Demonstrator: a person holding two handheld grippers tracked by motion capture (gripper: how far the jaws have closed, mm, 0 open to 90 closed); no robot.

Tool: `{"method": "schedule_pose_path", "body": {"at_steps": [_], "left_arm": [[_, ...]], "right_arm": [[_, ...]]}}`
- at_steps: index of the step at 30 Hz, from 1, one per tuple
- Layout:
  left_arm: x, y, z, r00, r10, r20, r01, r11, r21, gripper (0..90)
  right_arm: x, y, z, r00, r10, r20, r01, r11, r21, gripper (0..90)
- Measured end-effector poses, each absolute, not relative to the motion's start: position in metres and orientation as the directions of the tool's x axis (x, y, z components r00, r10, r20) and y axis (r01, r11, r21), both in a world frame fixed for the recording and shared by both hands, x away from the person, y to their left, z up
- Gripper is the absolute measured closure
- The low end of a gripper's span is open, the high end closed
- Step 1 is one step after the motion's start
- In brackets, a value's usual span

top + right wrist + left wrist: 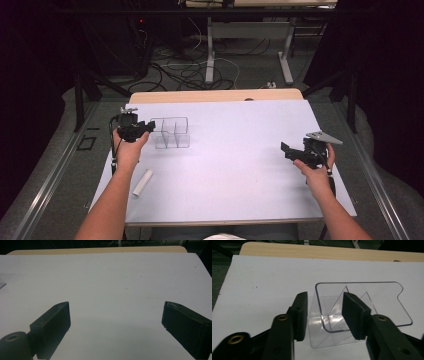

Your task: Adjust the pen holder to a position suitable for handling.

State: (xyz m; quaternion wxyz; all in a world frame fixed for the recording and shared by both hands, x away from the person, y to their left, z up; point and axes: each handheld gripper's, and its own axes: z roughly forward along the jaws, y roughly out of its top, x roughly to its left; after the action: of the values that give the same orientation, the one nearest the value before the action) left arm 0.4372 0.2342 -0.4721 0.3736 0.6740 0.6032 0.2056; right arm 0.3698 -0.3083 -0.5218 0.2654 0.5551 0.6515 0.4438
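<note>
A clear plastic container with inner dividers stands on the white sheet at the left. My left gripper is at its left end. In the left gripper view, my left gripper straddles the container's near corner wall: one jaw is outside it, the other inside the compartment. A small gap shows between the outer pad and the wall, so the pads are not pressing. My right gripper is held above the sheet at the right. Its jaws stand wide apart in the right gripper view, with nothing between them.
A white tube lies on the sheet near the left forearm. The white sheet covers a wooden table, whose far edge shows beyond it. Desk legs and cables crowd the floor behind.
</note>
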Motion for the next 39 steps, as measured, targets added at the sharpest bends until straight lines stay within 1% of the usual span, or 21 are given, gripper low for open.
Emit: {"method": "schedule_pose_path", "body": {"at_steps": [1, 2, 3, 4, 5, 7, 8, 10, 15, 16, 21, 25, 35, 39], "left_arm": [[0.437, 0.234, -0.472, 0.188, 0.967, -0.173, 0.660, 0.007, 0.752, 62.9], [0.438, 0.234, -0.473, 0.183, 0.967, -0.177, 0.658, 0.014, 0.753, 62.9], [0.439, 0.233, -0.474, 0.184, 0.965, -0.185, 0.667, 0.015, 0.745, 68.0], [0.439, 0.233, -0.474, 0.184, 0.965, -0.185, 0.667, 0.015, 0.745, 70.7], [0.440, 0.233, -0.474, 0.190, 0.963, -0.190, 0.681, 0.010, 0.733, 70.7], [0.441, 0.233, -0.474, 0.181, 0.966, -0.183, 0.694, 0.006, 0.720, 78.4], [0.441, 0.233, -0.475, 0.174, 0.967, -0.186, 0.704, 0.010, 0.710, 78.4], [0.442, 0.233, -0.477, 0.153, 0.970, -0.191, 0.713, 0.026, 0.700, 84.2], [0.443, 0.234, -0.476, 0.137, 0.969, -0.206, 0.722, 0.044, 0.691, 85.8], [0.444, 0.233, -0.475, 0.120, 0.969, -0.216, 0.730, 0.061, 0.681, 86.1], [0.443, 0.233, -0.474, 0.100, 0.968, -0.229, 0.741, 0.081, 0.667, 86.5], [0.442, 0.232, -0.474, 0.075, 0.963, -0.260, 0.743, 0.121, 0.659, 86.5], [0.438, 0.209, -0.472, 0.094, 0.953, -0.286, 0.759, 0.117, 0.640, 86.0], [0.435, 0.197, -0.472, 0.115, 0.954, -0.276, 0.765, 0.091, 0.637, 85.8]], "right_arm": [[0.370, -0.308, -0.522, -0.243, 0.959, 0.147, 0.488, -0.010, 0.873, 7.8], [0.371, -0.307, -0.523, -0.231, 0.962, 0.148, 0.479, -0.020, 0.877, 7.9], [0.370, -0.309, -0.523, -0.239, 0.958, 0.159, 0.498, -0.019, 0.867, 7.9], [0.370, -0.309, -0.523, -0.239, 0.958, 0.159, 0.498, -0.019, 0.867, 7.9], [0.370, -0.308, -0.524, -0.236, 0.957, 0.166, 0.504, -0.026, 0.863, 7.9], [0.371, -0.308, -0.525, -0.239, 0.956, 0.169, 0.506, -0.026, 0.862, 8.0], [0.371, -0.308, -0.525, -0.239, 0.956, 0.171, 0.508, -0.027, 0.861, 8.0], [0.372, -0.309, -0.525, -0.246, 0.955, 0.163, 0.508, -0.016, 0.861, 8.0], [0.372, -0.308, -0.526, -0.241, 0.954, 0.178, 0.515, -0.030, 0.857, 8.0], [0.372, -0.308, -0.526, -0.244, 0.952, 0.183, 0.522, -0.030, 0.853, 8.1], [0.373, -0.308, -0.527, -0.252, 0.951, 0.176, 0.519, -0.021, 0.854, 8.2], [0.374, -0.307, -0.527, -0.249, 0.951, 0.185, 0.522, -0.029, 0.853, 8.2], [0.374, -0.306, -0.527, -0.261, 0.948, 0.185, 0.525, -0.021, 0.851, 8.6], [0.374, -0.305, -0.527, -0.259, 0.947, 0.191, 0.528, -0.027, 0.849, 8.7]]}}
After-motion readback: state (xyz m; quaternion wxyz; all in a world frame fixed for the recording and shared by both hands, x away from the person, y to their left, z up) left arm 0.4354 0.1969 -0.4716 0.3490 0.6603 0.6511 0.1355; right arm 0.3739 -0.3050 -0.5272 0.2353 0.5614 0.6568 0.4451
